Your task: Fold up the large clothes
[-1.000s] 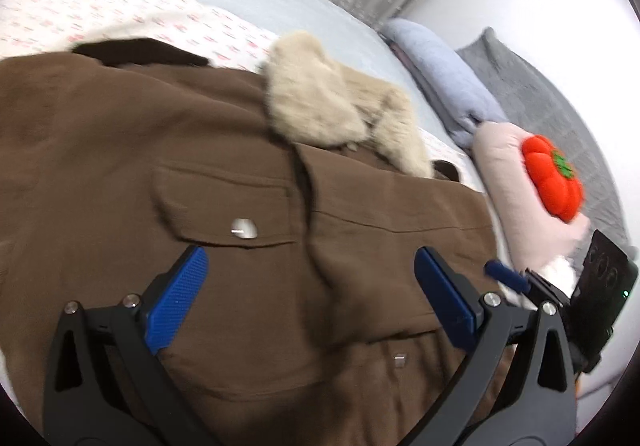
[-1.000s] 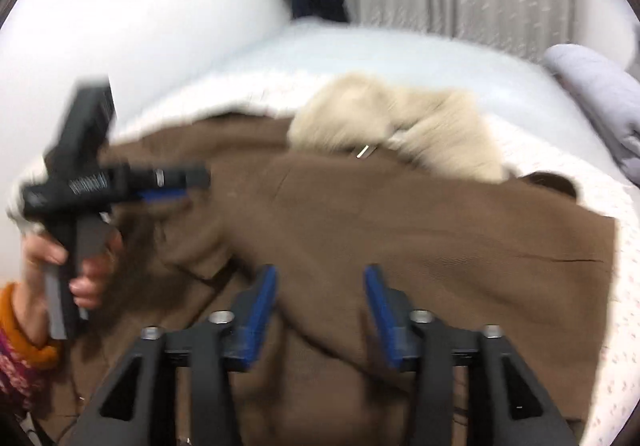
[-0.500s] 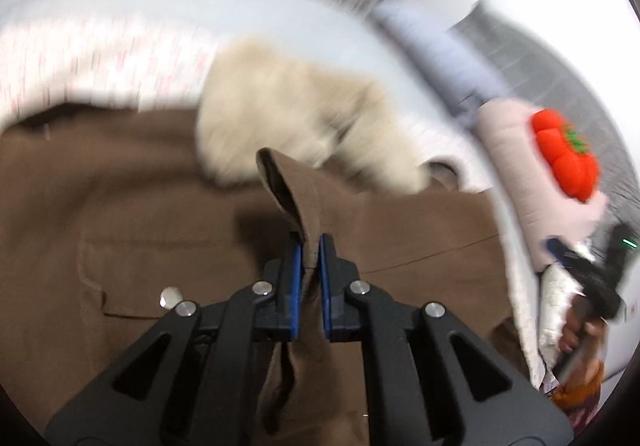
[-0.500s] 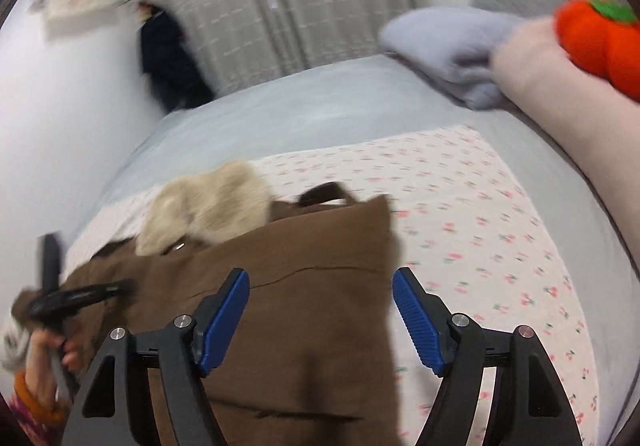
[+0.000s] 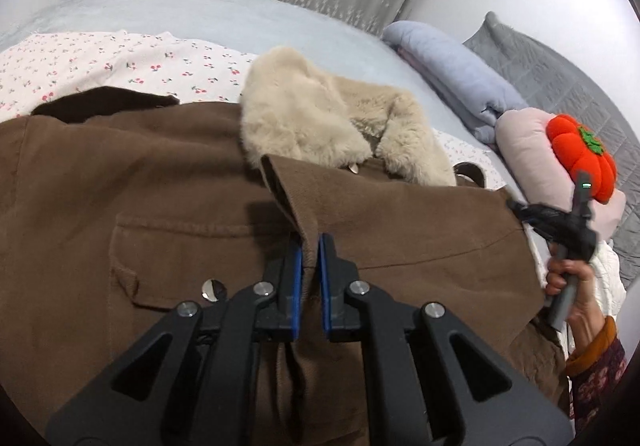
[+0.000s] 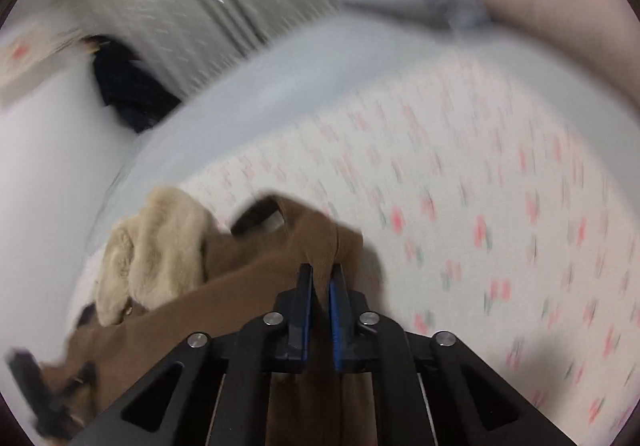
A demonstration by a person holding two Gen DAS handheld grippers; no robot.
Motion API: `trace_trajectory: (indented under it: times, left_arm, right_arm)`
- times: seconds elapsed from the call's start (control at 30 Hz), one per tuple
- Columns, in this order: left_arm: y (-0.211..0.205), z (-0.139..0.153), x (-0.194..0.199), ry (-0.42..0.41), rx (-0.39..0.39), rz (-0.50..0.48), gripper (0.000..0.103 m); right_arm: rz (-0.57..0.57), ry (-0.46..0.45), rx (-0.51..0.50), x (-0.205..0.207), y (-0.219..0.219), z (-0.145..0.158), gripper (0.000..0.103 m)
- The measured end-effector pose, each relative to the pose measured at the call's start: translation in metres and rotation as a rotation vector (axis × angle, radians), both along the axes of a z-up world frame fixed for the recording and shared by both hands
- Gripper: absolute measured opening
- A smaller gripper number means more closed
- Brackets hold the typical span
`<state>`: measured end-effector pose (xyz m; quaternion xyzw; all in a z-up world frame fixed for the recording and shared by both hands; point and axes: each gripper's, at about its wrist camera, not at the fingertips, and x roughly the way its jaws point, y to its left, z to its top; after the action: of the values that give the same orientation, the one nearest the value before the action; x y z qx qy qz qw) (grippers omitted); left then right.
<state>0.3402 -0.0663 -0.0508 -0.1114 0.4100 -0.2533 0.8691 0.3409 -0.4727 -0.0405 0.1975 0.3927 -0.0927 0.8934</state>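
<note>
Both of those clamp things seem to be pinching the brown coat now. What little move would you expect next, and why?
Probably a slight lift of both grips, carrying the fabric across toward the coat's middle. The left gripper is shut on the front edge of the brown coat, and the right gripper is shut on its side edge, so a fold looks ready to start.

The brown coat [image 5: 400, 230] looks like a matt, brushed cotton-type cloth, with a fluffy cream faux-fur collar [image 5: 320, 125] at 12 o'clock and shiny metal snaps [image 5: 212, 288]. Each hand-held gripper is matt black plastic with ribbed blue pads [image 5: 295, 286] and bright metal screws. The cherry-print sheet [image 5: 100, 61] is thin soft cotton; the orange pumpkin toy [image 5: 584, 161] at 3 o'clock is plush.
</note>
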Motion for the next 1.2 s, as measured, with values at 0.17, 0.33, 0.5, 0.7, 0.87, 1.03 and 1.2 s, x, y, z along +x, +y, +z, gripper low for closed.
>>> trace_trajectory:
  times: [0.17,0.33,0.5,0.7,0.87,1.03,1.2]
  left_arm:
    - [-0.004,-0.019,0.012,0.052,0.043,0.01,0.02]
    - [0.0,0.01,-0.008,-0.042,0.166,0.017,0.037]
    - [0.002,0.029,-0.034,-0.109,0.134,-0.048,0.048]
    - [-0.007,-0.019,-0.039,0.021,0.184,-0.099,0.049]
    - [0.0,0.002,-0.045,0.047,0.18,-0.051,0.062]
    - [0.042,0.031,-0.069,0.032,0.14,0.064,0.083]
    - [0.101,0.043,-0.089,0.058,0.193,0.241,0.092]
  right_arm:
    - [0.0,0.059,-0.077,0.007,0.008,-0.011,0.012]
    - [0.004,0.021,-0.15,-0.024,0.021,0.026,0.033]
    - [0.134,-0.023,-0.231,-0.062,0.068,0.048,0.047]
    - [0.23,0.092,-0.31,-0.069,0.099,0.002,0.049]
    - [0.198,0.14,-0.299,-0.069,0.099,-0.01,0.056]
    - [0.209,0.08,-0.268,-0.095,0.113,0.018,0.078]
    - [0.224,0.042,-0.261,-0.115,0.126,0.031,0.082]
